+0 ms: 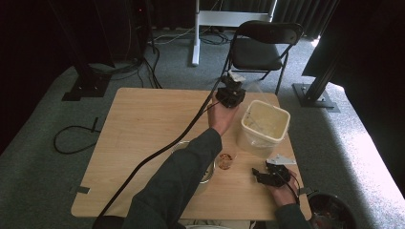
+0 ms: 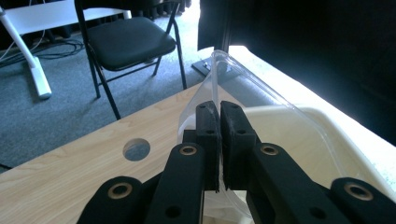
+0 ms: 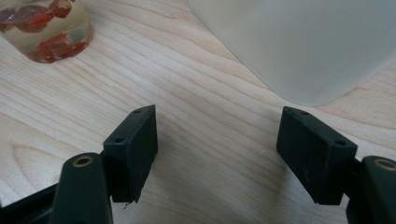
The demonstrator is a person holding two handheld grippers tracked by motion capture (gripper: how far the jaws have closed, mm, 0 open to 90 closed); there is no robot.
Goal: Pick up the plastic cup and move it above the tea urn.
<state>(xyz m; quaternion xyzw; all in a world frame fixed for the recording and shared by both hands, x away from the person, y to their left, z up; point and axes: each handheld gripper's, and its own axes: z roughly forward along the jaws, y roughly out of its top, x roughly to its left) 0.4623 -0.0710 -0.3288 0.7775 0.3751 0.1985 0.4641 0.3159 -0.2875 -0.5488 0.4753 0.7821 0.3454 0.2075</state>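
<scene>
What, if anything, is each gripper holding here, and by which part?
The left gripper is shut on the clear plastic lid, pinching its thin edge beside the white tub. The right gripper holds nothing; its jaws stand open over the table.

The left gripper [image 1: 232,89] holds a clear lid [image 1: 253,89] above the tub [image 1: 265,127] on the table [image 1: 143,129].

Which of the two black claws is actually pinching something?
The left gripper, at the far side of the table: its jaws are shut on a clear plastic lid over the white tub. The right gripper rests open, nothing between its jaws.
</scene>
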